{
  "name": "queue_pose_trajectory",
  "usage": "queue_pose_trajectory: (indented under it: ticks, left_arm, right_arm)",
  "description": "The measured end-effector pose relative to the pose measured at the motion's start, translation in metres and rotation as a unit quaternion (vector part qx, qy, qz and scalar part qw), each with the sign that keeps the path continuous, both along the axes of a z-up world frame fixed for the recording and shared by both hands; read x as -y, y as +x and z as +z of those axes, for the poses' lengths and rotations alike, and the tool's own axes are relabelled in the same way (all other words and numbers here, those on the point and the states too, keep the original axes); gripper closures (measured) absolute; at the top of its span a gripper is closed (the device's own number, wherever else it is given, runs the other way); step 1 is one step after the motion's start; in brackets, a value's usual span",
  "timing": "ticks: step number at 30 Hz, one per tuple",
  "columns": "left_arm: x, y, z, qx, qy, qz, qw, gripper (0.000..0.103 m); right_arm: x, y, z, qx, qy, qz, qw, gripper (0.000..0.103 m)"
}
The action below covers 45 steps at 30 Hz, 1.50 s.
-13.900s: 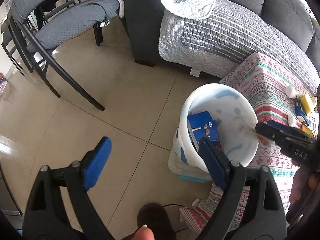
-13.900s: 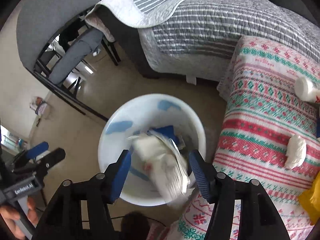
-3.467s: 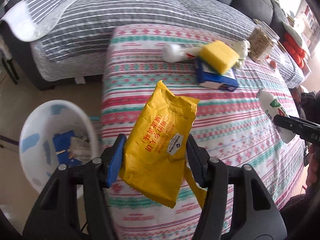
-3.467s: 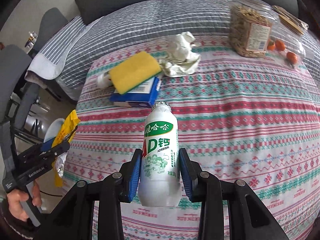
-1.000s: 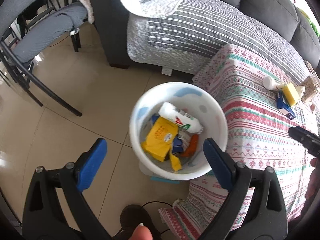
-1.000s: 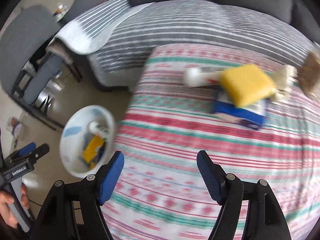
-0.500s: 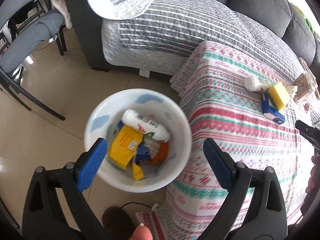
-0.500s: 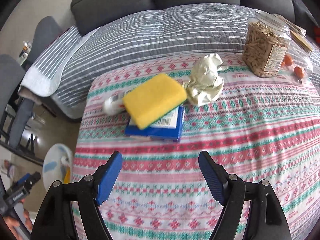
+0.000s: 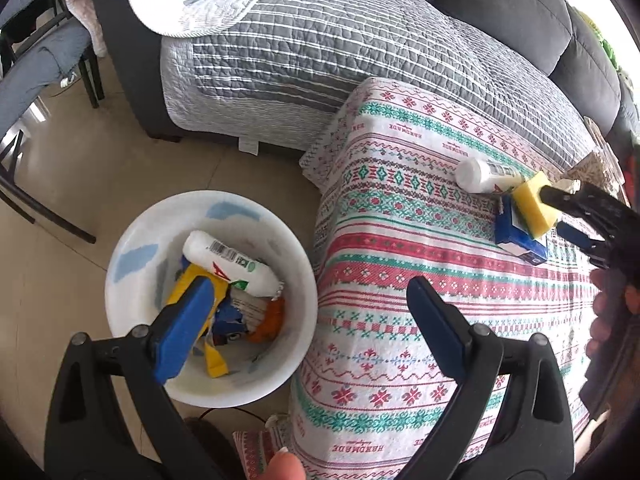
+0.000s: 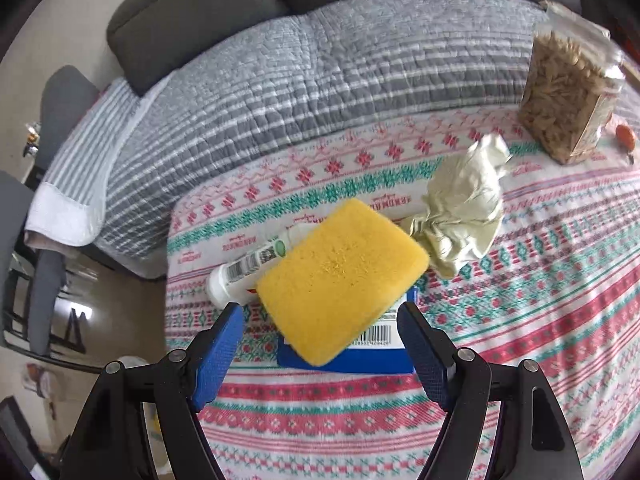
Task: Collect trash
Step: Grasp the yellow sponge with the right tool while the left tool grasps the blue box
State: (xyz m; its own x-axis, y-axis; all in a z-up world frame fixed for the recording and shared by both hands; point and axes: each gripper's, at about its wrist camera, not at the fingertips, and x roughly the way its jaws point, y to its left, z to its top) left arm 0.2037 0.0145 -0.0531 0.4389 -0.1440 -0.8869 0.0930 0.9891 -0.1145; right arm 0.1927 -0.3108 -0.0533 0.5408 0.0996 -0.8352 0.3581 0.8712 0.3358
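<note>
The white bin (image 9: 128,240) stands on the floor beside the low table and holds a white drink bottle (image 9: 230,266), a yellow bag (image 9: 182,284) and other scraps. My left gripper (image 9: 308,308) hangs open and empty above the bin's right rim and the table edge. On the table a yellow sponge (image 10: 344,276) lies on a blue box (image 10: 360,354), with a white bottle (image 10: 244,268) behind and crumpled paper (image 10: 464,220) to the right. My right gripper (image 10: 320,320) is open just in front of the sponge and box, touching nothing.
A patterned cloth covers the table (image 10: 520,320). At its far right stand a clear jar of seeds (image 10: 568,96) and a small orange fruit (image 10: 625,135). A grey sofa with a striped quilt (image 9: 320,40) runs behind. Chair legs (image 9: 40,216) stand left on the tiled floor.
The yellow bag and the drink bottle, held earlier, now lie in the bin. The left view has swung from the bin toward the table. My right gripper has closed in on the sponge and box.
</note>
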Motion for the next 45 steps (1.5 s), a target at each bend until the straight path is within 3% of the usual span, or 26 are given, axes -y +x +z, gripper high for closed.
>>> queue_pose_trajectory:
  ticks: [2,3,6,9,15,20,27,31,35,42,45]
  left_arm:
    - [0.0,0.0,0.0,-0.001,-0.004,0.002,1.0,0.007]
    - [0.0,0.0,0.0,-0.001,-0.005,0.002,1.0,0.007]
    - [0.001,-0.001,0.0,0.0,-0.003,0.001,1.0,0.007]
    - [0.005,-0.001,-0.001,0.0,0.002,-0.004,1.0,0.007]
    - [0.027,-0.006,-0.003,0.004,0.005,-0.03,0.9995,0.007]
    - [0.062,-0.015,-0.011,0.004,0.027,-0.056,0.9981,0.007]
    - [0.118,-0.03,-0.022,-0.011,0.05,-0.106,0.9931,0.007]
    - [0.152,-0.031,-0.025,-0.006,0.068,-0.131,0.9891,0.007]
    - [0.182,-0.015,-0.029,-0.008,0.077,-0.136,0.9876,0.007]
    - [0.219,0.015,-0.036,-0.022,0.034,-0.131,0.9905,0.006]
    - [0.23,0.024,-0.037,-0.014,0.03,-0.133,0.9905,0.001]
  right_arm:
    - [0.002,0.006,-0.009,-0.011,0.003,-0.002,1.0,0.025]
    - [0.003,0.008,-0.012,-0.017,0.0,-0.003,1.0,0.037]
    - [0.006,0.006,-0.016,-0.013,-0.007,0.012,1.0,0.052]
    - [0.007,-0.005,-0.013,-0.012,-0.023,0.028,0.999,0.057]
    - [0.037,-0.059,-0.008,-0.026,0.012,0.013,1.0,0.058]
    - [0.076,-0.114,0.007,-0.022,-0.031,-0.004,0.999,0.057]
    - [0.123,-0.165,-0.003,-0.04,-0.029,-0.01,0.999,0.056]
    - [0.141,-0.177,-0.016,-0.047,0.009,-0.003,0.999,0.056]
    - [0.149,-0.181,-0.02,-0.052,0.003,0.011,0.999,0.055]
    - [0.169,-0.185,-0.019,-0.049,-0.001,0.015,0.999,0.055]
    - [0.174,-0.184,-0.02,-0.049,0.003,0.015,0.999,0.055]
